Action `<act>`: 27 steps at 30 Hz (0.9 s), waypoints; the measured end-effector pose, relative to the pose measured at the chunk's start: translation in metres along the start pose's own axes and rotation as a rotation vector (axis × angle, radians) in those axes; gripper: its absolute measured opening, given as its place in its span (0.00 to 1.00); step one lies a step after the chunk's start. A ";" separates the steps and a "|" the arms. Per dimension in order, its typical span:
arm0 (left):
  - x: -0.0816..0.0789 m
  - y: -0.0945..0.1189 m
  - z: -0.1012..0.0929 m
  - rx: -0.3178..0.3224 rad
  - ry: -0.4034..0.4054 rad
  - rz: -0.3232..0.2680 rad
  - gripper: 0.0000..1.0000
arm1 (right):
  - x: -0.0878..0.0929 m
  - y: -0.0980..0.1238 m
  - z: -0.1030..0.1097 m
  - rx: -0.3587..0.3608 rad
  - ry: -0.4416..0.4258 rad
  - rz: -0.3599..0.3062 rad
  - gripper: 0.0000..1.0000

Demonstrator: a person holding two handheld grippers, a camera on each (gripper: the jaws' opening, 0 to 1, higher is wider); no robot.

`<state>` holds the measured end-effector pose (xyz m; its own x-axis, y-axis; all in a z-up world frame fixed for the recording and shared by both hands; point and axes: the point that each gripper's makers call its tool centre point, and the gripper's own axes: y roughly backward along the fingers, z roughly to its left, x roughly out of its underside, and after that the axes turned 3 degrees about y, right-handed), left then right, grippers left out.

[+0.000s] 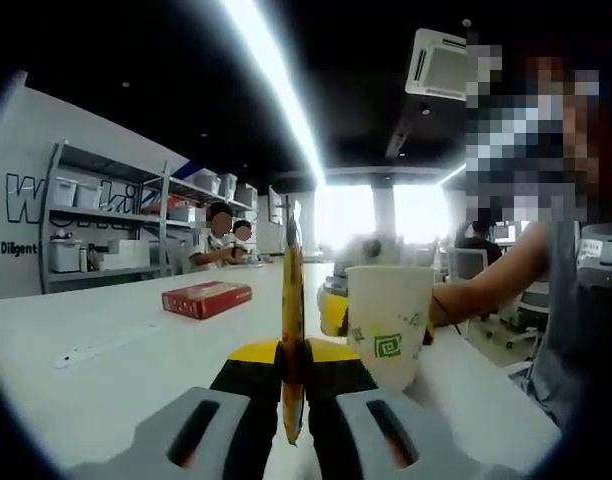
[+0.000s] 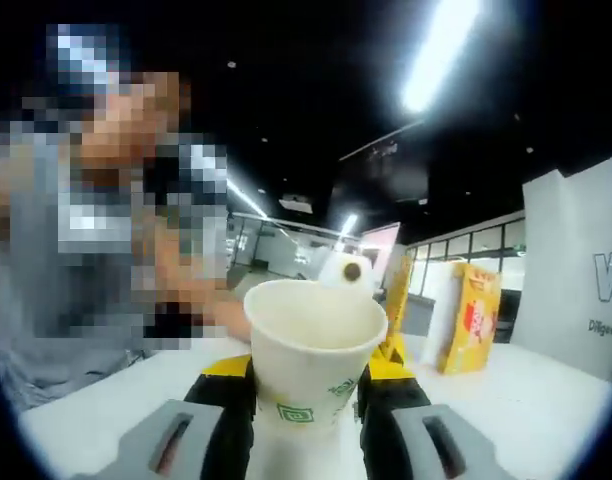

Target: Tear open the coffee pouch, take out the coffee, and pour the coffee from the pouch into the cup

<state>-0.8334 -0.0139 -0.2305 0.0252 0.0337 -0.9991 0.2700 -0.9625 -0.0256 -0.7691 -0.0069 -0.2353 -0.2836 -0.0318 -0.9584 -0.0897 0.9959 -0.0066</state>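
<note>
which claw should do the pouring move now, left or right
Left. The left claw is shut on the yellow coffee pouch, held upright beside the paper cup. The right claw is shut on that cup, its open mouth up, so it likely just steadies it.

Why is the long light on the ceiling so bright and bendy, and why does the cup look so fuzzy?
In the left gripper view, the ceiling light strip glares white and curves because the fisheye lens bends straight lines; the windows behind wash out too. In the right gripper view, the paper cup sits very close to the camera, so its rim looks soft and stretched, and the yellow pouch behind it is blurry.
</note>
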 end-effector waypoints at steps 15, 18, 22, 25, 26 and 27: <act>0.001 0.000 0.001 -0.004 -0.003 0.002 0.11 | 0.027 -0.024 0.029 -0.104 -0.008 0.101 0.41; 0.001 0.000 0.001 -0.005 -0.005 0.003 0.11 | 0.034 -0.028 0.033 -0.120 0.001 0.127 0.41; 0.001 -0.001 0.001 -0.004 -0.005 0.003 0.11 | 0.044 -0.032 0.039 -0.139 0.017 0.168 0.41; 0.001 -0.001 0.000 -0.004 -0.006 0.004 0.11 | 0.050 -0.035 0.045 -0.155 0.032 0.200 0.42; 0.001 -0.001 0.000 -0.004 -0.007 0.004 0.11 | 0.052 -0.036 0.047 -0.160 0.036 0.207 0.42; 0.002 -0.001 0.000 -0.003 -0.007 0.006 0.11 | 0.054 -0.037 0.048 -0.165 0.037 0.213 0.42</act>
<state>-0.8336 -0.0129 -0.2322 0.0201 0.0259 -0.9995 0.2726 -0.9619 -0.0194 -0.7354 -0.0411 -0.3003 -0.3472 0.1709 -0.9221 -0.1781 0.9533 0.2437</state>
